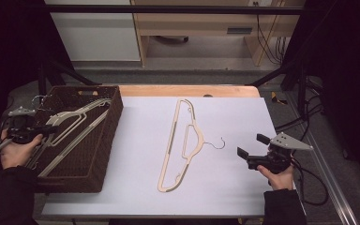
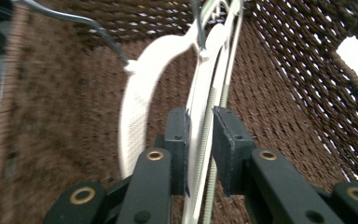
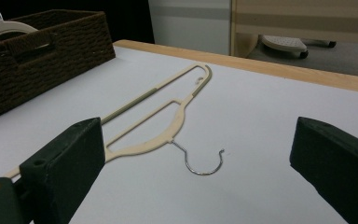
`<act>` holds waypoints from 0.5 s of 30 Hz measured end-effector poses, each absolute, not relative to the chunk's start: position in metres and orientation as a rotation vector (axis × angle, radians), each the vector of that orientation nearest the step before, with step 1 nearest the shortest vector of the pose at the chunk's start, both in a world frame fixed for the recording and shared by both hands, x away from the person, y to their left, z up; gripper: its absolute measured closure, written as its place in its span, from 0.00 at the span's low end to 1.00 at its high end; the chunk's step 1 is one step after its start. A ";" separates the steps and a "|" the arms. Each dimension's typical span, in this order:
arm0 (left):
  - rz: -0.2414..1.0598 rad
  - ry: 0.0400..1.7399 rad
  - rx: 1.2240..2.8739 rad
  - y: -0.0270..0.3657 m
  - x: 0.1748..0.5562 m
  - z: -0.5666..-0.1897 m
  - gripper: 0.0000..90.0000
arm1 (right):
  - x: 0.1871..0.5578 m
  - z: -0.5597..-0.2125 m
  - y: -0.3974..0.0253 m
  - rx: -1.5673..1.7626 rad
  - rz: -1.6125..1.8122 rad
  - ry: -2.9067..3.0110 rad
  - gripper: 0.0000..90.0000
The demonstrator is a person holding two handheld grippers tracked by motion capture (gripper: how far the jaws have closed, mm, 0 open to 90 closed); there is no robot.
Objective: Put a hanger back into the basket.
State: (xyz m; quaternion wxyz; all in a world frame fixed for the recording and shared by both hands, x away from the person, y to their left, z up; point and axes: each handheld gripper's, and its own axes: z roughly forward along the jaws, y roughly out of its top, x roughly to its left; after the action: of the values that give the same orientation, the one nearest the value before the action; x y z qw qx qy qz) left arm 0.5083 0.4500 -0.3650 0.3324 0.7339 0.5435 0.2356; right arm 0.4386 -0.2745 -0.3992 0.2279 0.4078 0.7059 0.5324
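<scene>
Hangers [image 1: 70, 124] lay stacked in the brown woven basket [image 1: 108, 136], where my left tongs [image 2: 200, 140] were clenched on the bar of one. My right tongs [image 1: 248, 146] hung released near another hanger [image 1: 183, 140] flat on the worktop [image 1: 136, 183].

Worktop [image 1: 225, 187] covered by pale lilac-white sheet, bare wood strip along far edge. Black frame bar [image 1: 168, 9] crosses overhead, slanted black struts at both far corners. Beyond worktop: grey floor [image 1: 192, 56], white cabinet [image 1: 96, 33] at left, light wood desk [image 1: 201, 23] in middle with vent-like plate on front panel. Black cables [image 1: 274, 42] hang beside desk leg, more cables [image 1: 304, 119] on floor right. Both sides very dark. Light soft, even.
</scene>
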 end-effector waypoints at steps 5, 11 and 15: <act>0.677 1.403 1.847 0.448 0.493 -0.351 0.78 | 0.438 -0.399 -0.274 1.122 1.467 1.949 0.04; 0.699 1.309 1.791 0.430 0.479 -0.336 0.69 | 0.438 -0.398 -0.274 1.124 1.472 1.943 0.04; 0.713 1.251 1.749 0.419 0.472 -0.329 0.63 | 0.438 -0.398 -0.274 1.122 1.471 1.941 0.04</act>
State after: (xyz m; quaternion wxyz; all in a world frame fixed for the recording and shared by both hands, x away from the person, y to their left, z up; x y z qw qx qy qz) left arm 0.4719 0.4185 -0.3291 0.4243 0.6990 0.5001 0.2850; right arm 0.4377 -0.2741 -0.3980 0.2279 0.4076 0.7046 0.5343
